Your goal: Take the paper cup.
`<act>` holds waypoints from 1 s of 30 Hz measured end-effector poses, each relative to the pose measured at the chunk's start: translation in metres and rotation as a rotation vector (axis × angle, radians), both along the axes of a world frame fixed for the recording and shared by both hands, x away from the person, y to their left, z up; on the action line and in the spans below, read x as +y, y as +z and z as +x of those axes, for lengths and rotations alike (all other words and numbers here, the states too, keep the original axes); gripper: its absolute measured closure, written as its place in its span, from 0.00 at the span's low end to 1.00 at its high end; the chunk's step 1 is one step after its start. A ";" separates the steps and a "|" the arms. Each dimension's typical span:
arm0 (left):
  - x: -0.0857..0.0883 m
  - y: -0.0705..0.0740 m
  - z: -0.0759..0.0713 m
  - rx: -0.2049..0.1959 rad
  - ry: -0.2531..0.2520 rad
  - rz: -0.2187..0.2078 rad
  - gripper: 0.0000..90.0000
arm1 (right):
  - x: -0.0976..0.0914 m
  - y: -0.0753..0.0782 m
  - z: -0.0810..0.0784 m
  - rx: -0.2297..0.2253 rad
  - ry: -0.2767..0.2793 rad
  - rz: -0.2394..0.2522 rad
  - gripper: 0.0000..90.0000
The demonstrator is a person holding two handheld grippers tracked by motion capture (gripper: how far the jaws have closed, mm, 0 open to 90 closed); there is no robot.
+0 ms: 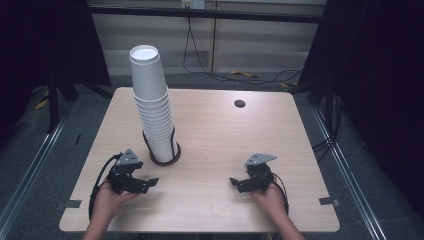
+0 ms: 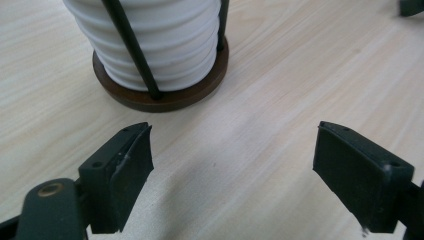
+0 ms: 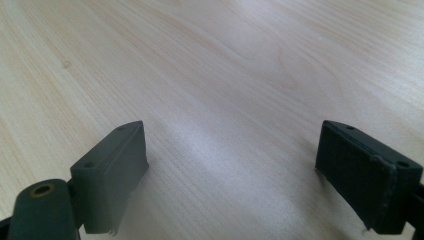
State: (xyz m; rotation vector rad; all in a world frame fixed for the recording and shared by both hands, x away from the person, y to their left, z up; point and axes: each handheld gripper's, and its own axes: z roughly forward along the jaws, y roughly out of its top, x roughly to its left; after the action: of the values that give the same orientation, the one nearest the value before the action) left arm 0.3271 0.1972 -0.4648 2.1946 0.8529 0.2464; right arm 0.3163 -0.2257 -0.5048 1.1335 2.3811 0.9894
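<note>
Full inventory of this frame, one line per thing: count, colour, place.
tall stack of white paper cups: one stack, white, left-centre of table, leaning
round dark brown wooden cup holder with black rods: one, brown and black, around the stack's foot
light wooden table: one, pale wood
round black grommet hole: one, black, far right of tabletop
left hand-held gripper: one, black, near left, jaws open, empty
right hand-held gripper: one, black, near right, jaws open, empty
</note>
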 end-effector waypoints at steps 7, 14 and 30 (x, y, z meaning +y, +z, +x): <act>0.011 0.025 0.006 0.031 -0.013 -0.051 0.18 | 0.000 0.000 0.000 0.000 0.001 0.000 0.14; 0.020 0.060 0.012 0.005 -0.011 -0.038 0.18 | 0.000 0.000 0.000 0.000 0.000 0.000 0.14; 0.031 0.132 0.024 -0.068 -0.019 -0.109 0.18 | 0.005 0.001 0.000 0.007 -0.002 0.018 0.19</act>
State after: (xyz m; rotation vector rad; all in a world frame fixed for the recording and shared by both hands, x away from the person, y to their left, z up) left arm 0.3509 0.2282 -0.3328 2.0804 0.7896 0.2574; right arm 0.3165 -0.2208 -0.5039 1.1470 2.3809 1.0094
